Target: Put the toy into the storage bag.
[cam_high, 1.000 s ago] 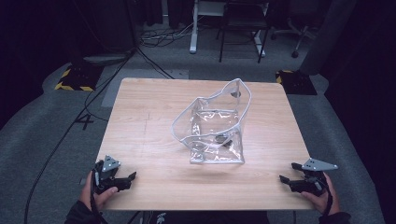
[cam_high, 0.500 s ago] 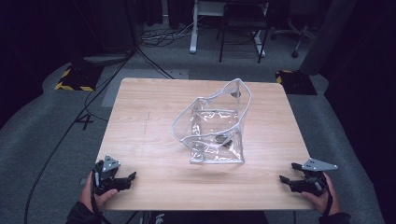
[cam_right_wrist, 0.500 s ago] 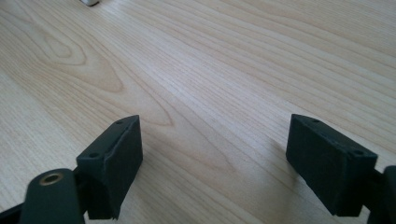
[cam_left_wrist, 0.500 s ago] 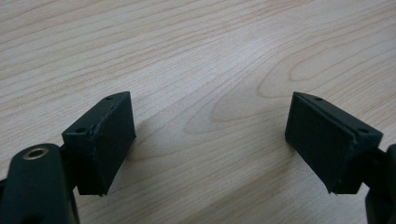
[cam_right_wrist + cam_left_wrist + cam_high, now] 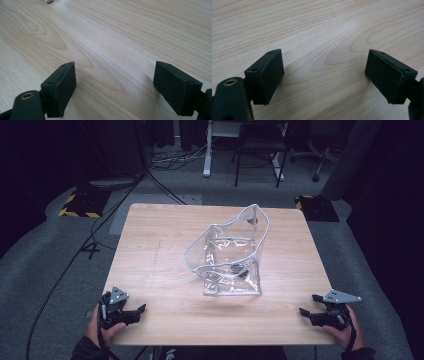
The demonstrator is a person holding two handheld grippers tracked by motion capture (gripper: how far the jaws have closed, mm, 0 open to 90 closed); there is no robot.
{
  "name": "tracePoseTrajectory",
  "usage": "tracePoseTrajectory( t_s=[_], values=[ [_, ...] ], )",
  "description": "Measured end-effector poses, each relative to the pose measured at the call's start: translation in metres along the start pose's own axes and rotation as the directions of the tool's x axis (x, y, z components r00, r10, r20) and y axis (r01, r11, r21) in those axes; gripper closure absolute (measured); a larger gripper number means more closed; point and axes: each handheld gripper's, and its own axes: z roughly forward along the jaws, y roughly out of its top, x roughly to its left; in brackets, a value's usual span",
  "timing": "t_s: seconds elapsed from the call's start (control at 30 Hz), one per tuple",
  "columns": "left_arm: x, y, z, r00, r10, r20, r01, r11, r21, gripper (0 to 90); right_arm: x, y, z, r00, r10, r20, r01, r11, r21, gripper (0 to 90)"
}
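Note:
A clear plastic pouch (image 5: 231,257) with a white zipper rim stands open in the middle of the wooden table (image 5: 160,230); small dark items lie inside it. My left gripper (image 5: 139,311) rests at the table's near left corner, held by a hand, jaws apart and empty. In the left gripper view its gripper (image 5: 324,75) has only bare wood between the pads. My right gripper (image 5: 306,313) sits at the near right corner, also open. The right gripper view shows that gripper (image 5: 115,86) with two black pads wide apart over bare wood. Both grippers are well short of the pouch.
Dark grey floor surrounds the table, with cables (image 5: 75,255) trailing at the left. Chair and desk legs (image 5: 240,155) stand beyond the far edge. Yellow-black striped plates (image 5: 77,210) lie on the floor at the back left and back right.

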Motion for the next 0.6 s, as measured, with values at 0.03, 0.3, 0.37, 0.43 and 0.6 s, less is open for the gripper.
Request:
tracePoseTrajectory(
  t_s=[0.03, 0.3, 0.37, 0.43, 0.6],
  values=[
    [0.0000, 0.0000, 0.0000, 1.0000, 0.000, 0.000, 0.000, 1.0000, 0.000, 15.8, 0.0001, 0.0000, 0.0000, 1.0000, 0.000, 0.000, 0.000, 1.000, -0.001, 18.6],
    [0.0004, 0.0006, 0.0003, 1.0000, 0.003, 0.002, -0.003, 1.0000, 0.005, 15.5, -0.0002, 0.0000, 0.0001, 1.0000, -0.001, -0.001, 0.001, 1.000, 0.000, 18.6],
    [0.0003, 0.0007, 0.0003, 1.0000, 0.003, 0.003, -0.003, 1.0000, 0.006, 15.4, -0.0001, 0.0000, 0.0000, 1.0000, 0.000, -0.001, 0.000, 1.000, 0.000, 18.6],
    [0.0004, 0.0007, 0.0003, 1.0000, 0.003, 0.002, -0.003, 1.0000, 0.006, 15.5, 0.0000, 0.0000, 0.0000, 1.0000, 0.001, -0.002, -0.001, 1.000, 0.000, 18.7],
    [0.0004, 0.0009, 0.0007, 1.0000, -0.001, 0.002, 0.001, 1.0000, 0.003, 15.3, 0.0002, -0.0001, -0.0002, 1.0000, 0.000, -0.003, 0.000, 1.000, -0.002, 18.8]
  ],
)
